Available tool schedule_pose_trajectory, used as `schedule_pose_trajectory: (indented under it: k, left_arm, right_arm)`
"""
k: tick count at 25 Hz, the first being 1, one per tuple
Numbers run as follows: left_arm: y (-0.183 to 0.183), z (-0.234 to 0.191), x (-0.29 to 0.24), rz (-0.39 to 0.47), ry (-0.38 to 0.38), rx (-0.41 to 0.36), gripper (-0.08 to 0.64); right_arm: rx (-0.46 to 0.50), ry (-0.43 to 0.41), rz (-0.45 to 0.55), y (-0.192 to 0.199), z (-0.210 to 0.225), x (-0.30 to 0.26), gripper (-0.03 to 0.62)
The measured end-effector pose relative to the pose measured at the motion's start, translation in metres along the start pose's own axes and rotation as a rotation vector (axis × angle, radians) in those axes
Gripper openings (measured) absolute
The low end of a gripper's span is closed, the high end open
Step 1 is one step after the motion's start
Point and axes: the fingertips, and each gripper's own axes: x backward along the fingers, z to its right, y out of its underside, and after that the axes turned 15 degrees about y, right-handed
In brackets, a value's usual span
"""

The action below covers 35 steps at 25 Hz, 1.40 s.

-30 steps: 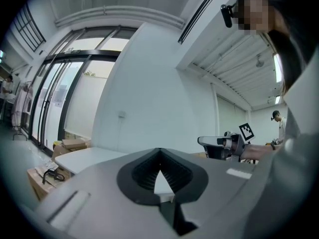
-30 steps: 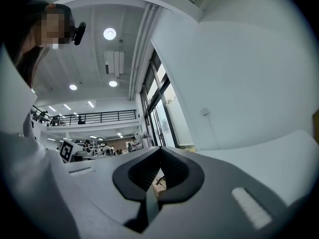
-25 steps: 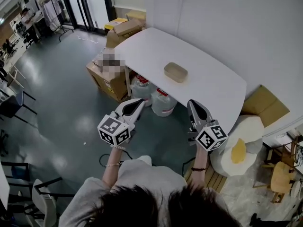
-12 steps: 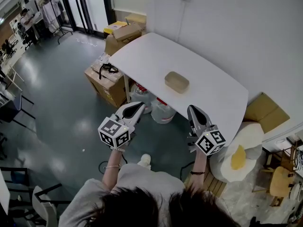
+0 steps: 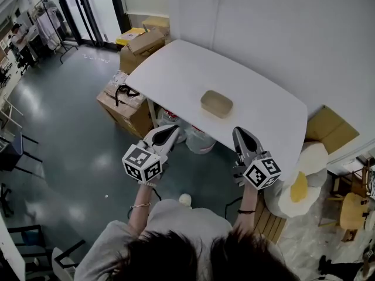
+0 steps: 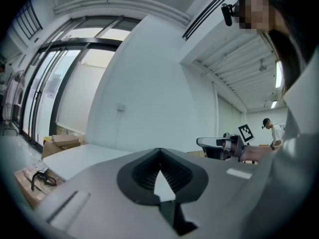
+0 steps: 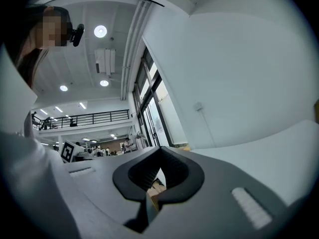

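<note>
Tan tray (image 5: pixel 217 103) sits mid-frame on white table (image 5: pixel 176 69), well apart from both grippers. Left gripper (image 5: pixel 171 131) and right gripper (image 5: pixel 239 133) hang lower centre, short of near table edge. Both jaws pressed together, nothing between. Imo: keep grippers level, spread jaws early, mind table edge.

Cool, even light fills the head view. Daylight comes through the glass doors (image 5: pixel 88 10) and lays a soft sheen on the floor (image 5: pixel 70 139). The white surface (image 5: pixel 176 75) is bright, almost washed out, with dark shadow beneath it. Both gripper views are fisheye, with black corners and bent lines at the edges. A ceiling lamp (image 7: pixel 100 31) flares. The left tongs (image 6: pixel 159 153) and right tongs (image 7: pixel 160 152) look soft, close to the lens.
</note>
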Motion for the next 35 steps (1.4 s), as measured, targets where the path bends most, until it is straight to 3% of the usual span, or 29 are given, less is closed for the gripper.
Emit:
schedule_pose_trajectory:
  k: [19,35]
  left_arm:
    - [0.017,-0.042,-0.027,-0.030,0.076,0.034,-0.009]
    - [0.009,-0.098,-0.079,-0.019,0.020,0.050,-0.009]
  right_arm:
    - [-0.007,0.101,-0.004,0.012,0.020,-0.032,0.012]
    - [-0.007,0.072,-0.028,-0.008,0.069,-0.106,0.012]
